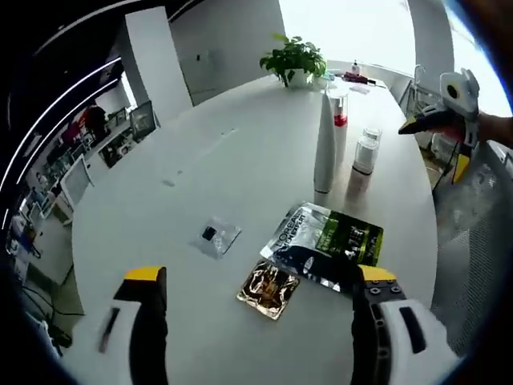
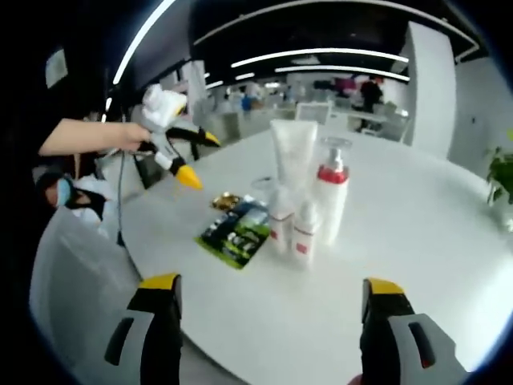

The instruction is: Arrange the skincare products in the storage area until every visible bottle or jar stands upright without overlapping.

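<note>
Bottle cluster (image 2: 304,200) is seen upright on the white table (image 2: 417,241), long axes vertical, straight ahead of the right gripper (image 2: 268,309), the nearer one. Both right and left gripper (image 1: 260,301) jaws are held apart, empty.
</note>
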`<state>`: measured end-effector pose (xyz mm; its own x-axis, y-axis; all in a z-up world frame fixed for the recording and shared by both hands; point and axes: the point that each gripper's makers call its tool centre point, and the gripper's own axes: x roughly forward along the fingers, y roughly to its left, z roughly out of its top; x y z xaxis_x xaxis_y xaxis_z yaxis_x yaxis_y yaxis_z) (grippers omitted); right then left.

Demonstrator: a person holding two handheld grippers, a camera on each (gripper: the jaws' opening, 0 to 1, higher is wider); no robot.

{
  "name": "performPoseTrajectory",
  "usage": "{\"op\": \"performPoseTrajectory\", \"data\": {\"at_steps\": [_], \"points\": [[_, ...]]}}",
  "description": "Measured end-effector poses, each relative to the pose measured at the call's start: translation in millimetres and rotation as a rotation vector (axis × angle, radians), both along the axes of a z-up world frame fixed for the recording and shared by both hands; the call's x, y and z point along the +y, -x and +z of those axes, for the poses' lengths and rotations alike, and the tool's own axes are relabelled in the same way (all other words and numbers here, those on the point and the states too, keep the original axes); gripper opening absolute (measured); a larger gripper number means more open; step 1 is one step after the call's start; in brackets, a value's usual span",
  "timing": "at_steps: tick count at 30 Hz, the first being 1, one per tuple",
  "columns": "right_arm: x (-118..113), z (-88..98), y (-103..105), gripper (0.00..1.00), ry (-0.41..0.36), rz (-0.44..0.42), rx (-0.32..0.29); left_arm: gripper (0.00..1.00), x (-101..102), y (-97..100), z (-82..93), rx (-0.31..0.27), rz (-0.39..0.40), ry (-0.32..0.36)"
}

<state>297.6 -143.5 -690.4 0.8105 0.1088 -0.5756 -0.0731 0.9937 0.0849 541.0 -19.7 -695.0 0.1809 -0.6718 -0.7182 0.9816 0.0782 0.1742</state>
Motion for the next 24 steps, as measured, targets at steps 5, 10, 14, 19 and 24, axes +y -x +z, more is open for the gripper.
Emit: {"op": "performPoseTrajectory", "data": {"at_steps": [5, 10, 14, 19, 24], "points": [[-4, 0.2, 1, 0.94, 0.007, -0.012, -0.005, 0.93, -8, -6.0, -5.1, -0.003, -0.043, -0.023], [-1, -1.9, 0, 0.94, 0.028, 0.005, 0.007, 0.94, -16, -14.0, -10.8, -0.013, -0.072, -0.053], [-2, -3.7, 0, 0.95, 0.035, 0.007, 0.015, 0.94, -24, -22.3, -14.5, -0.017, -0.094, -0.073], [-4, -4.6, 1, 0.96, 0.040, -0.005, 0.022, 0.94, -33, -36.2, -23.1, -0.027, -0.102, -0.100], [-8, -4.2, 2, 0.96, 0.022, -0.026, 0.016, 0.94, -37, -49.1, -35.7, -0.038, -0.113, -0.141]]}}
